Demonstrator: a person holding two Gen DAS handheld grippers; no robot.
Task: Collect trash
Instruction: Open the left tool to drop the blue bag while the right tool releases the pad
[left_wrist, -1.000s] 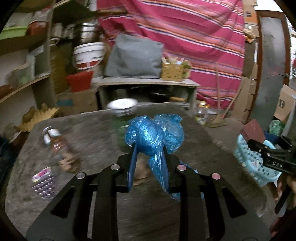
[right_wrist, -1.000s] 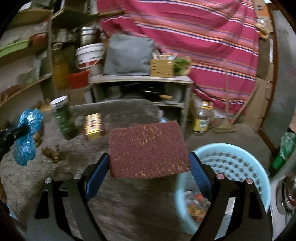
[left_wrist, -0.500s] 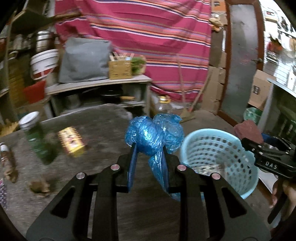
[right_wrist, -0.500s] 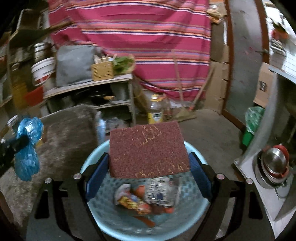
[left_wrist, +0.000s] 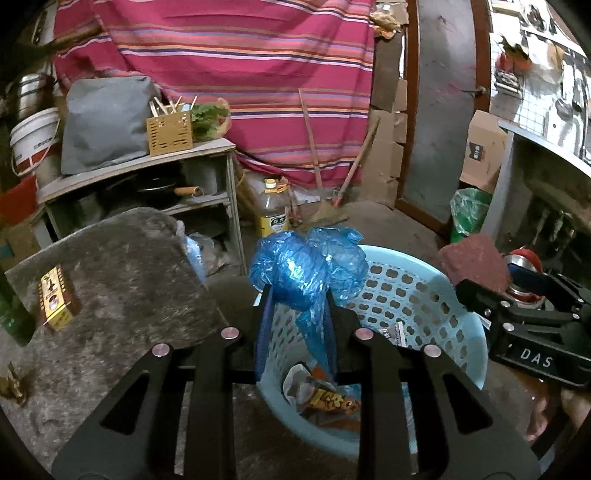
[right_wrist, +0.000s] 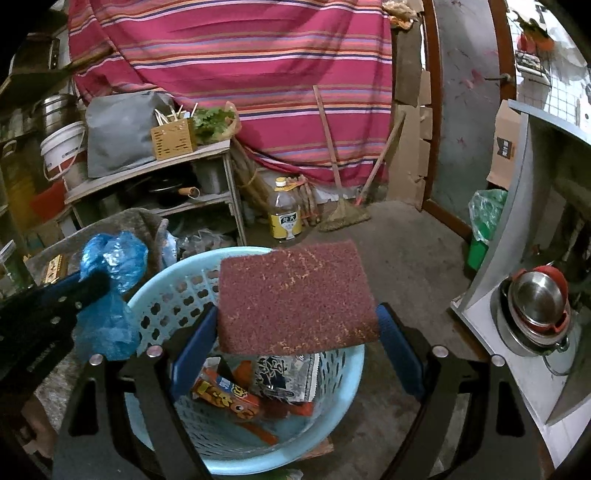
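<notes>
Your left gripper (left_wrist: 297, 295) pinches one blue plastic bag (left_wrist: 295, 266), your right gripper (right_wrist: 295, 325) clamps one maroon scouring pad (right_wrist: 295, 299); both hang over the light-blue basket (right_wrist: 166, 291), wrappers (right_wrist: 225, 398) inside, table (left_wrist: 122, 266) left.

Both grippers moved off table (left_wrist: 122, 266) to over basket (left_wrist: 436, 280): blue bag (left_wrist: 295, 269) & red pad (right_wrist: 295, 299) now above it.

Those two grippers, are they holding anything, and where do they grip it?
The left gripper pinches a crumpled blue plastic bag at its lower part. The right gripper clamps a maroon scouring pad by its side edges.
</notes>
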